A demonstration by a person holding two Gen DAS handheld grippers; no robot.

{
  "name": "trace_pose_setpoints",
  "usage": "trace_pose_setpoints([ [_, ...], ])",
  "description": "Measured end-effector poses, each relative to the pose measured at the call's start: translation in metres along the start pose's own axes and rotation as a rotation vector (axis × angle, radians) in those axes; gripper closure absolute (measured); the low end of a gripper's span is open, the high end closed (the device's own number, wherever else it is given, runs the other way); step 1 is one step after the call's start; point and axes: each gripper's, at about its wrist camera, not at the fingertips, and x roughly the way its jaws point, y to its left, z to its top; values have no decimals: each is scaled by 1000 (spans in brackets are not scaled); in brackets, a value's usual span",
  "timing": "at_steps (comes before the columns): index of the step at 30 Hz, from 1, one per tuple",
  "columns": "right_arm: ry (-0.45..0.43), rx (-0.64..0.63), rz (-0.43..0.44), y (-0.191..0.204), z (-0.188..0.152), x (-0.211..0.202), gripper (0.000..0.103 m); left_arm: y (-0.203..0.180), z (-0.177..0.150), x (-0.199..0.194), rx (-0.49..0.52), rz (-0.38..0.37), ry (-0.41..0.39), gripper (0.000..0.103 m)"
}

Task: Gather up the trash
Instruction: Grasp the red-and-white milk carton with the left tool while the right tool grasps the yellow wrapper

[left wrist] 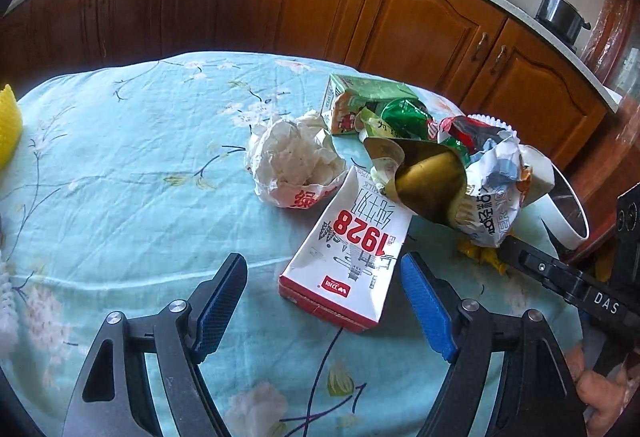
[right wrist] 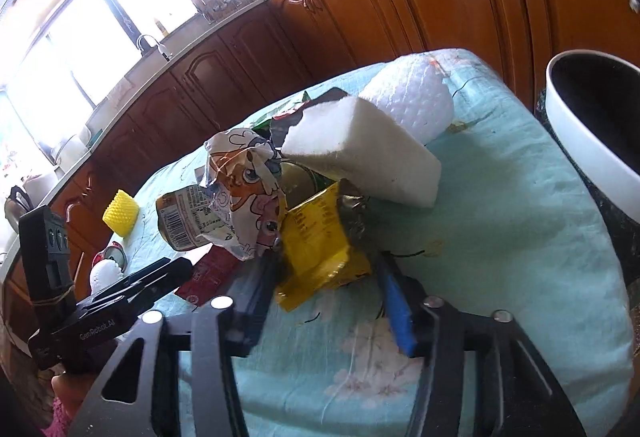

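Note:
A pile of trash lies on the light-blue floral tablecloth [left wrist: 120, 177]. My left gripper [left wrist: 324, 277] is open, its fingers either side of the near end of a white and red "1928" milk carton [left wrist: 348, 249]. Beyond lie a crumpled white paper bag [left wrist: 292, 161], a green juice box [left wrist: 360, 101], a gold-lined wrapper [left wrist: 432, 177] and a crumpled printed wrapper [left wrist: 492, 197]. My right gripper [right wrist: 324, 269] is open around a yellow snack packet [right wrist: 320, 233], not clamping it. The cartoon wrapper [right wrist: 244, 189] and a white foam block [right wrist: 360, 153] lie just beyond.
A white bin [right wrist: 588, 133] with a dark inside stands at the table's right edge; it also shows in the left wrist view [left wrist: 568, 205]. A yellow textured cup [right wrist: 120, 213] and a can [right wrist: 114, 255] sit at the far left. Brown kitchen cabinets [left wrist: 320, 5] stand behind the table.

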Motion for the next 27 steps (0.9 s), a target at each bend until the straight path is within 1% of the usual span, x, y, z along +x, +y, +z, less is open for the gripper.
trace_pose_setpoints([
  [2,-6,-29,-5,5,-2,-3,80,-1,2,7,18,-6,21,28],
  [3,-10,-44,-8,7,-4,-5,81,-3,1,6,32,3,17,31],
  [4,-12,-53,-8,9,-4,-8,83,-5,1,6,43,2,15,44],
  [5,-13,-57,-7,10,-5,-11,84,-7,1,6,56,-6,19,49],
  [7,-16,-63,-4,12,-7,-17,87,-10,-1,2,76,-1,7,49],
  [9,-19,-62,-3,12,-10,-23,95,-11,-7,-5,92,0,-8,50],
  [13,-35,-75,-9,12,-17,-40,96,-13,-22,-20,85,-25,-10,50],
  [18,-52,-94,-18,13,-27,-58,97,-18,-42,-45,63,-84,-23,51],
  [22,-69,-88,-28,9,-31,-70,97,-32,-51,-67,100,-135,-47,51],
  [25,-86,-80,-39,3,-33,-81,97,-50,-56,-82,141,-174,-63,51],
  [27,-99,-73,-50,-3,-34,-88,97,-61,-55,-83,163,-196,-68,51],
])
